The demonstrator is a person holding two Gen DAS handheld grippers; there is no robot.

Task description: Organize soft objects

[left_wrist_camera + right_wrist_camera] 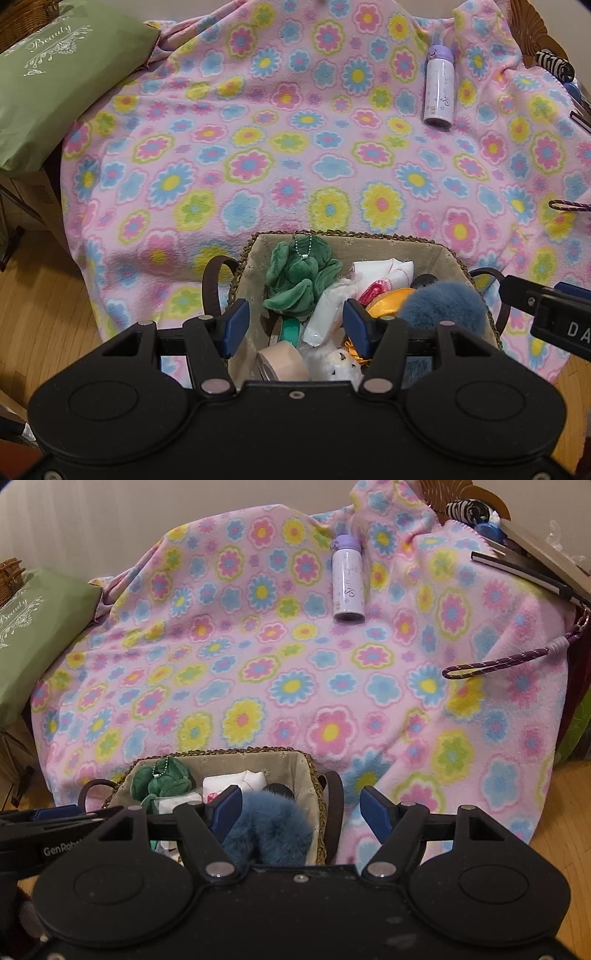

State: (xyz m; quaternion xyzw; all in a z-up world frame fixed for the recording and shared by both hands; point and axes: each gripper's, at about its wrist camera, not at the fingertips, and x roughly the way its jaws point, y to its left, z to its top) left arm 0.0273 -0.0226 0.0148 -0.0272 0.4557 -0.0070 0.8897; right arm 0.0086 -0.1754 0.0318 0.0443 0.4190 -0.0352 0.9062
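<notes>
A woven basket (354, 236) with a fabric lining stands at the near edge of the flowered blanket (295, 147). In it lie a green plush (299, 277), white cloth (380, 271), an orange satin piece (388, 301), a blue fluffy ball (439, 306) and tape rolls (280, 363). My left gripper (295, 326) hovers over the basket, jaws apart, nothing pressed between the pads. My right gripper (301, 810) is open above the basket's right rim (317, 775) and the blue fluffy ball (273, 827), holding nothing.
A lilac bottle (347, 587) lies on the blanket at the back right. A green bag (55, 92) printed "Beauty" sits at the left. A purple cord (498, 664) and books (535, 565) are at the right edge. Wooden floor shows on both sides.
</notes>
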